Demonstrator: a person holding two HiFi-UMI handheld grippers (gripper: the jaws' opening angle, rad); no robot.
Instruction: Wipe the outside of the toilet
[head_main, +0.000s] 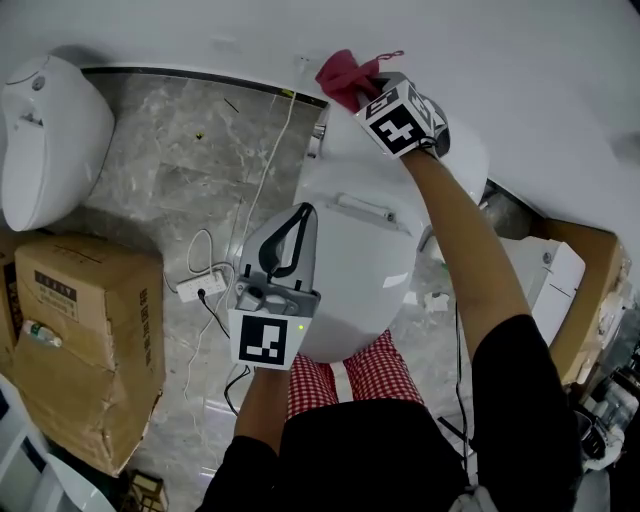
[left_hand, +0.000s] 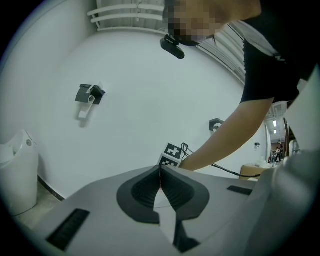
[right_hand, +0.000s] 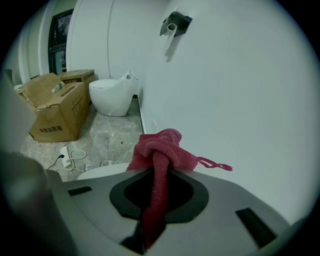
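Toilet (head_main: 370, 265): right gripper (head_main: 368, 88) grasps a red cloth (head_main: 343, 78) at its rear edge, by the wall (head_main: 520, 60). Left gripper (head_main: 300, 215) clenched, empty, over its left edge.

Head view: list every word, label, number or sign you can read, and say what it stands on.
No text can be read.
Cardboard box: printed label on top, too blurred to read.
Square marker on each cube: black-and-white pattern, no words.

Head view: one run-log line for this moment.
right gripper: shut on red cloth, by wall behind toilet | left gripper: shut, empty, at lid edge | wipe contact: unclear
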